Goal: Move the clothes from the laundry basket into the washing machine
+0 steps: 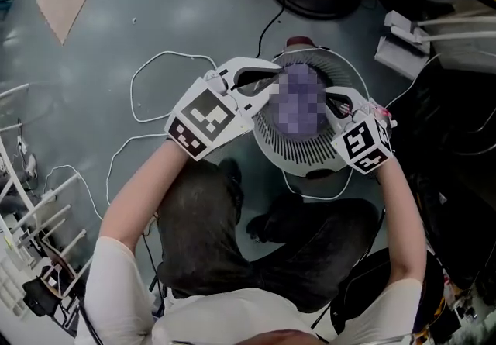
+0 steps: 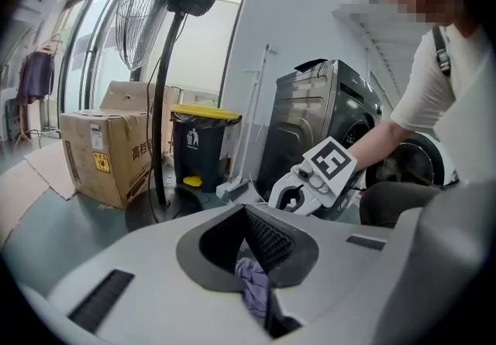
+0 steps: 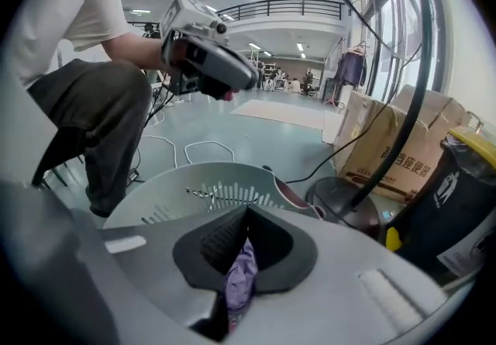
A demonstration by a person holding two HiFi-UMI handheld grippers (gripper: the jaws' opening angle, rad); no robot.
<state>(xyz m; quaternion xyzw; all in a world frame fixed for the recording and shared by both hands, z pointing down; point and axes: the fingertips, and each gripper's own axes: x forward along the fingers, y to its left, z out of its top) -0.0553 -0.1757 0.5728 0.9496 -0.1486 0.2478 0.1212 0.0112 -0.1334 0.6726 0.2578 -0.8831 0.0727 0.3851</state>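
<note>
Head view: white laundry basket (image 1: pixel 306 156) on the floor in front of the seated person's knees. A mosaic patch hides its inside. Left gripper (image 1: pixel 273 77) and right gripper (image 1: pixel 328 97) sit over its rim.

Left gripper view: jaws clenched on a purple cloth (image 2: pixel 254 289). The washing machine (image 2: pixel 325 115) stands behind; its contents cannot be made out.

Right gripper view: jaws pinched together on the same purple cloth, just above the basket.
</note>
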